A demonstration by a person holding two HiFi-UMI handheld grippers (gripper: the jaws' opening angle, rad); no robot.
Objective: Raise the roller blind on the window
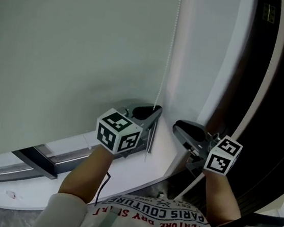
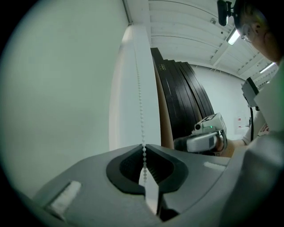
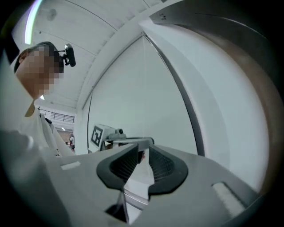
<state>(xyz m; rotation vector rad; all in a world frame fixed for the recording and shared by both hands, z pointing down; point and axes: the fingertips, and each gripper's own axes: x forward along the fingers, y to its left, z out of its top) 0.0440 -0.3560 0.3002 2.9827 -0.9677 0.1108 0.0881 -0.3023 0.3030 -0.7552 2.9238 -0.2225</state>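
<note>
Left gripper point(image 2: 144, 147): clamped on bead chain point(image 2: 140, 106) at right edge of roller blind point(image 1: 73, 45) | Right gripper point(image 3: 141, 153): slightly parted, empty | Risk: sole grip on thin beads may slip, letting chain run back.

I'm looking into a workshop-like hall: ribbed ceiling point(image 2: 186, 22), strip lights point(image 2: 234, 36) above the roller blind point(image 2: 57, 88), black panels point(image 2: 188, 97) stacked beside it.

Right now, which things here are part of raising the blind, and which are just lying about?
Part of the job: blind; bead chain, clamped in the left gripper; right gripper, open and empty.
Just about: black panels; sill.
</note>
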